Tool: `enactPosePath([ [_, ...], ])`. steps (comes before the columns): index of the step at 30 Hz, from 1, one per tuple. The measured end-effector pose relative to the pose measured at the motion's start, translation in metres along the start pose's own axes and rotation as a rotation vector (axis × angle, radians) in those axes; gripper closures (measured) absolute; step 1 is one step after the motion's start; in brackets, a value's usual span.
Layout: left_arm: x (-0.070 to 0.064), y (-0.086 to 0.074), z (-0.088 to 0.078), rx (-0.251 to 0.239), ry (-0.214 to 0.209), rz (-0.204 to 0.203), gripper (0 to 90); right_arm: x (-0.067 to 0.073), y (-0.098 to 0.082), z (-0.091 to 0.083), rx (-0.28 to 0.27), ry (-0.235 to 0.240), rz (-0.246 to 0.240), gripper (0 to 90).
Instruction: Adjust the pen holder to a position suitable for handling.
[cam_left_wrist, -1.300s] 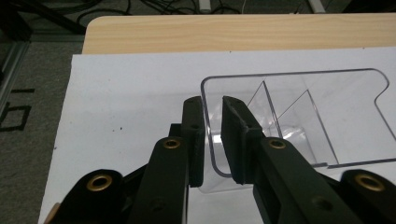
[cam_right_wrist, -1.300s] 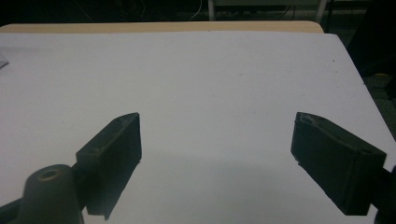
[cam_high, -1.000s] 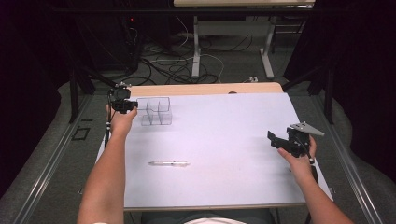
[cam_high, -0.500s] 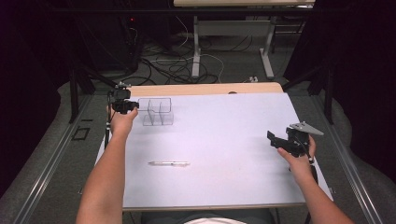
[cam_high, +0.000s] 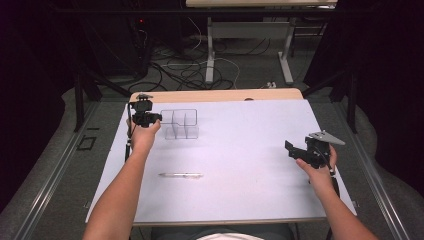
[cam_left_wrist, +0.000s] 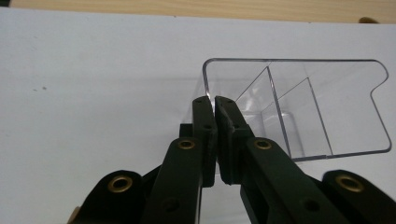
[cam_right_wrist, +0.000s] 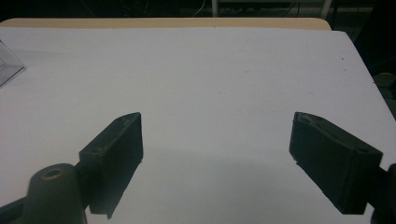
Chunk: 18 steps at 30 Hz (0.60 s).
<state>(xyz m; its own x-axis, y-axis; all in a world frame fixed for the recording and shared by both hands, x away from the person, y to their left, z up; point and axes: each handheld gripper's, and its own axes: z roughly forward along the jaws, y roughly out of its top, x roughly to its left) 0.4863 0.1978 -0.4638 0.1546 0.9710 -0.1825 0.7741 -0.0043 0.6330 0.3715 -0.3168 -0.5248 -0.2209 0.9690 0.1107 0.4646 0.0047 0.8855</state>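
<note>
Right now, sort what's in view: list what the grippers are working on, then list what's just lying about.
In hand:
- clear plastic divided organizer box, its wall clamped by the left gripper
- left gripper, shut on that wall

Lying about:
- slim clear pen, alone on the white table
- right gripper, jaws wide apart, holding nothing
</note>
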Motion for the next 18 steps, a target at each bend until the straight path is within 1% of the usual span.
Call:
enactPosePath([
  [1,0.0,0.0,0.0,0.0,0.0,0.0,87.8,0.0,0.0,0.0,0.001,0.0,0.0,17.1],
  [3,-0.007,-0.003,0.0,-0.01,0.005,-0.015,87.8,0.0,0.0,0.0,0.0,0.002,-0.004,17.0],
  [4,-0.013,-0.004,0.0,-0.001,-0.002,-0.022,87.7,0.0,0.0,0.0,0.001,0.002,-0.008,17.1],
  [5,-0.013,-0.004,0.0,-0.001,-0.002,-0.022,87.6,0.001,0.0,0.0,0.001,0.003,-0.007,17.1],
  [6,-0.018,-0.006,0.0,0.002,-0.009,-0.017,87.5,0.002,0.0,0.001,0.0,0.003,-0.003,17.1],
  [7,-0.018,-0.006,0.0,0.002,-0.009,-0.017,87.5,0.002,0.001,0.001,0.007,0.004,-0.008,17.1],
  [8,-0.021,-0.007,0.0,-0.003,-0.012,-0.023,87.5,0.003,0.0,0.001,0.001,0.007,-0.008,17.1],
  [9,-0.024,-0.007,-0.001,0.006,-0.011,-0.015,87.5,0.003,0.001,0.001,0.008,0.006,-0.013,17.1],
  [10,-0.027,-0.008,-0.001,0.007,-0.011,-0.018,87.5,0.003,0.001,0.001,0.008,0.007,-0.017,17.1],
  [11,-0.032,-0.009,-0.001,0.009,-0.023,-0.017,87.5,0.003,0.0,0.001,0.009,0.007,-0.017,17.1],
  [12,-0.032,-0.009,-0.001,0.009,-0.023,-0.017,87.5,0.003,0.0,0.002,0.004,0.01,-0.017,17.1],
  [13,-0.033,-0.01,-0.001,0.01,-0.024,-0.01,87.5,0.003,0.0,0.002,0.005,0.011,-0.014,17.1],
  [14,-0.036,-0.01,-0.001,0.011,-0.024,-0.014,87.5,0.003,0.0,0.002,0.005,0.01,-0.016,17.1],
  [16,-0.039,-0.011,-0.001,0.008,-0.022,-0.006,87.5,0.003,0.0,0.001,0.005,0.009,-0.007,17.1],
  [17,-0.04,-0.011,0.0,0.005,-0.024,-0.011,87.5,0.003,0.0,0.001,0.005,0.009,-0.007,17.1],
  [18,-0.042,-0.012,0.0,0.004,-0.027,-0.007,87.5,0.002,0.0,0.001,0.004,0.008,-0.009,17.1],
])
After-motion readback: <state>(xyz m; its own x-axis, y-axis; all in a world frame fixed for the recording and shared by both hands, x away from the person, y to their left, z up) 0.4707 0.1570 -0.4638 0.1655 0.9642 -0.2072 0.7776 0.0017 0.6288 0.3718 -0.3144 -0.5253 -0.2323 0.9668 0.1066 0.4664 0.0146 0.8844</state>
